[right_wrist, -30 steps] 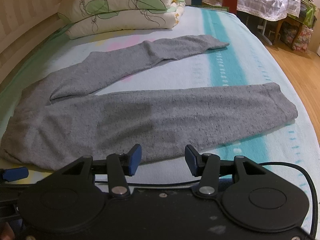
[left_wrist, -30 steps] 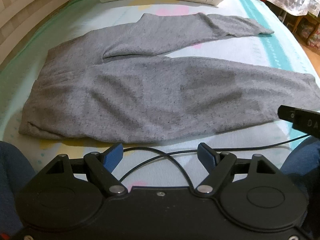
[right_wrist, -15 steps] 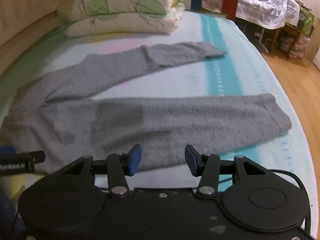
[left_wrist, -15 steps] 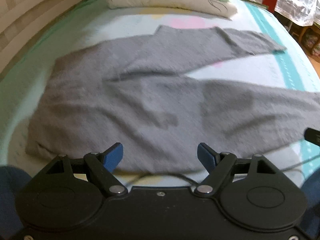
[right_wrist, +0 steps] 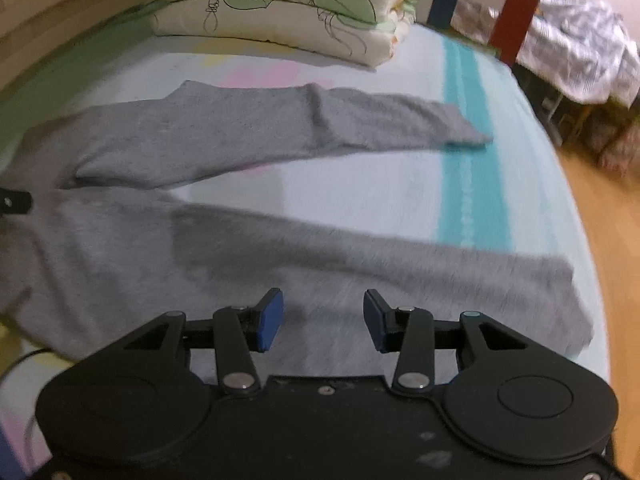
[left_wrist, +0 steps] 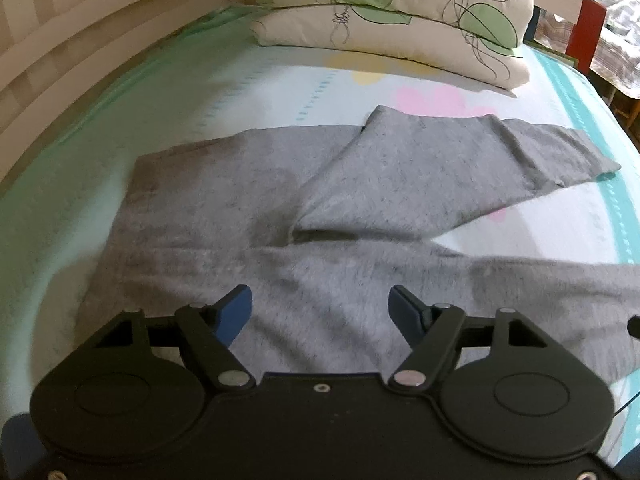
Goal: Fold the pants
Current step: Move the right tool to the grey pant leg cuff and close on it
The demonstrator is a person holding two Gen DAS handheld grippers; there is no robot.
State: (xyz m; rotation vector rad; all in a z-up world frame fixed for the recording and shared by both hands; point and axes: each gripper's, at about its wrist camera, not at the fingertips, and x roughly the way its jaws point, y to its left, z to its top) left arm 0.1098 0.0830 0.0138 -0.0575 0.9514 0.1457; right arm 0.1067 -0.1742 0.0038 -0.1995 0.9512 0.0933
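On the bed (left_wrist: 280, 92), gray pants (left_wrist: 248, 240) are lying lengthwise, cuffs pointing right; left gripper (left_wrist: 320, 312) and right gripper (right_wrist: 323, 316) are hovering above, fingers spread.

The pants (left_wrist: 248, 240) lie flat on the bed (left_wrist: 132, 104) before me, waist to my left, legs splayed rightward. Behind them sit stacked pillows (left_wrist: 392, 20). My left tool (left_wrist: 320, 312) and right tool (right_wrist: 323, 316) hang over the near leg.

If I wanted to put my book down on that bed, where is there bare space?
Bare sheet shows in the wedge between the two legs of the pants, and in a band between the pants and the pillows. The near side is crowded: both open grippers, left and right, hover over the pants.
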